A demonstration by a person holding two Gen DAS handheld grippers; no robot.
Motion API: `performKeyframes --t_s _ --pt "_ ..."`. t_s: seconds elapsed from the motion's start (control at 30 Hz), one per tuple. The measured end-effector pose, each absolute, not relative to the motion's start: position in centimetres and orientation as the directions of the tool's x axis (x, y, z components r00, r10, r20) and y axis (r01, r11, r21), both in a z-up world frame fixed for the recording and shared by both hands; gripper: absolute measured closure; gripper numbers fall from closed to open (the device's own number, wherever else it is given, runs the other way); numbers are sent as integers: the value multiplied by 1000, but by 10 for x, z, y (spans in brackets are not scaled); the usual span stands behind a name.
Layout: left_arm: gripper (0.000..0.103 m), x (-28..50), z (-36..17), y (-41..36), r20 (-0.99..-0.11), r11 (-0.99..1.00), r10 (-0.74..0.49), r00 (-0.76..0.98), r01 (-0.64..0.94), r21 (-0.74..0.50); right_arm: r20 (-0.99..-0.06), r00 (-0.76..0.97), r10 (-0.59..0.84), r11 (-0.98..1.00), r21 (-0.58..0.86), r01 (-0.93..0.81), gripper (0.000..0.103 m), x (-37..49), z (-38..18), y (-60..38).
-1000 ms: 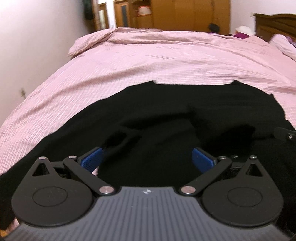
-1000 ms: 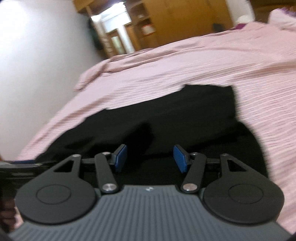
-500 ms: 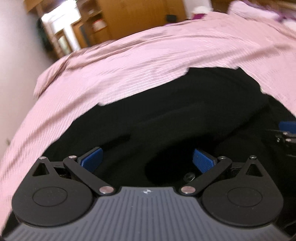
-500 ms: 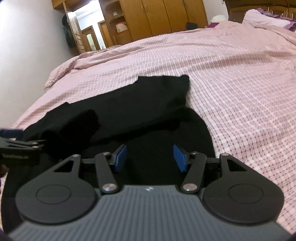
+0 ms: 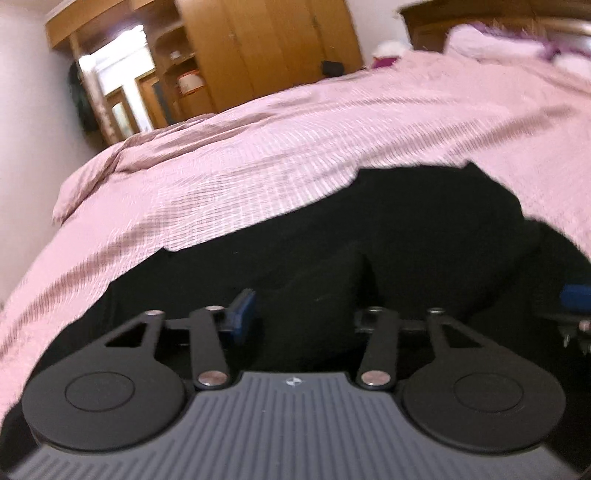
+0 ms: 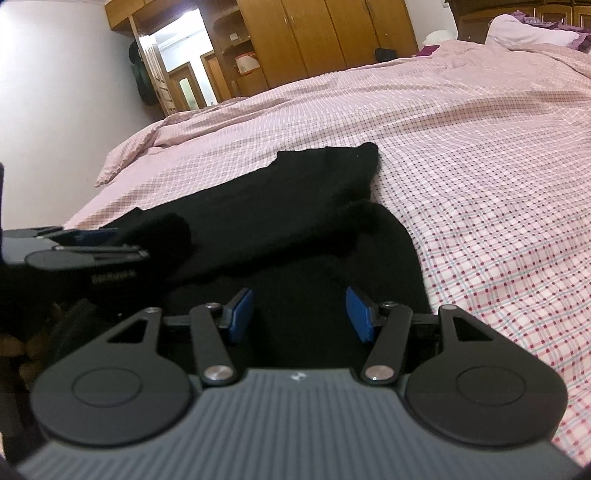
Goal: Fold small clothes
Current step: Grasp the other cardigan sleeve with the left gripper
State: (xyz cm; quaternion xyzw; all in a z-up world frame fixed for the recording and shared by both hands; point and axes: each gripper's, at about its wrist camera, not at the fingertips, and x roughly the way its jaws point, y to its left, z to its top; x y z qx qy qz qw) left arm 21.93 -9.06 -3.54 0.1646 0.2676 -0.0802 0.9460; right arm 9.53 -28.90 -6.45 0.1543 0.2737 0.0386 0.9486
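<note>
Black garment [image 5: 369, 236] between closing left fingers [image 5: 242, 312]

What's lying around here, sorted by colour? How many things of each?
Black: 1, the black garment spread on the bed
Pink: 1, the pink checked bedcover
White: 1, the white pillow at the far end of the bed
Brown: 1, the wooden wardrobe against the far wall
Total: 4
</note>
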Motion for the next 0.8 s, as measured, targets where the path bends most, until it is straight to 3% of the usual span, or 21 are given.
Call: performKeyframes --t_s 0.3,0.6,0.8 --pt "58 223 -16 -19 -467 988 106 878 -40 150 -502 850 159 948 319 11 46 96 -66 -290" --pt "55 221 -36 57 -533 956 294 793 -254 149 -503 850 154 950 311 11 46 96 -66 -288" --pt "46 208 -25 87 -553 970 217 804 -240 32 -504 851 147 954 301 13 46 96 -66 -285"
